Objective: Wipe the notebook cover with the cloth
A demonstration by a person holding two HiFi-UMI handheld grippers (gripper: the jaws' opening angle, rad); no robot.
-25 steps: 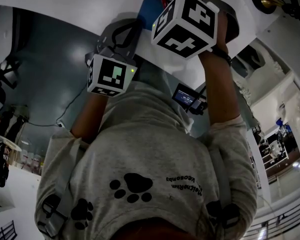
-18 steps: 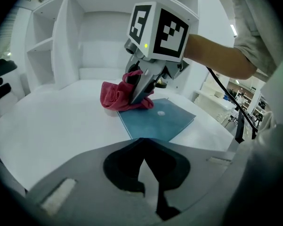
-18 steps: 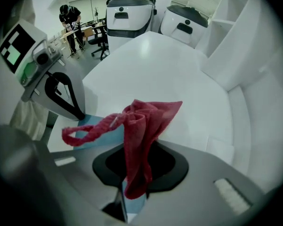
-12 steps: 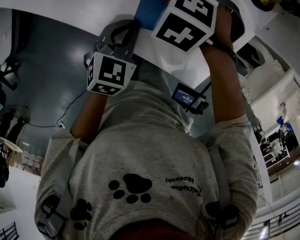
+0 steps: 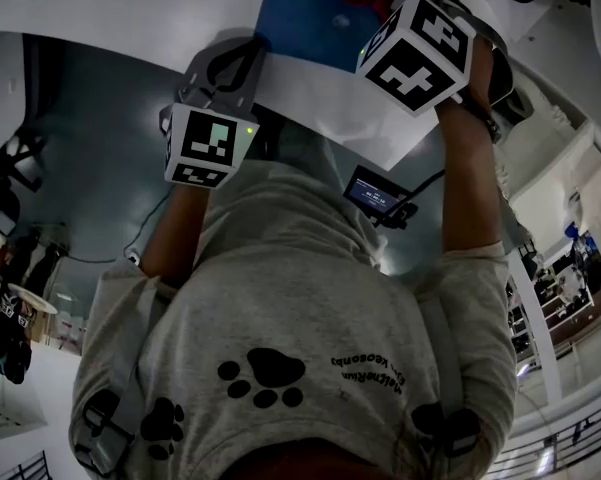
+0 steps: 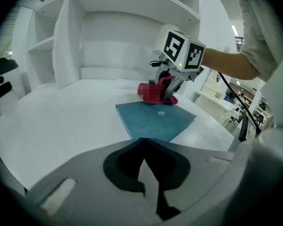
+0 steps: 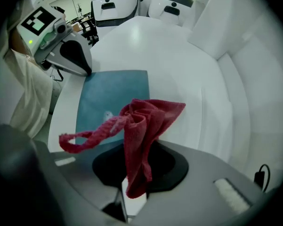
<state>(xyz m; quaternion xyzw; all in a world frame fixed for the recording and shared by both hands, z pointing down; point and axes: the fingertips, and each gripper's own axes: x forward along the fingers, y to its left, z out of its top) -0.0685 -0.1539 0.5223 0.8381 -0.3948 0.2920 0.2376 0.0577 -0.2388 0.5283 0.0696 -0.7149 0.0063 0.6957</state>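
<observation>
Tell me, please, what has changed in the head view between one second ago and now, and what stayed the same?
The right hand-held gripper, shut on the red cloth, moved toward the head view's right, so more of the blue notebook now shows. The left hand-held gripper stayed roughly where it was, at the notebook's near edge.

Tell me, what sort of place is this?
Probably a robotics lab or demo room. Two white rounded machines with dark face panels stand beyond the edge of the wide white table, and plain white built-in shelving backs it, with nothing homely around.
</observation>
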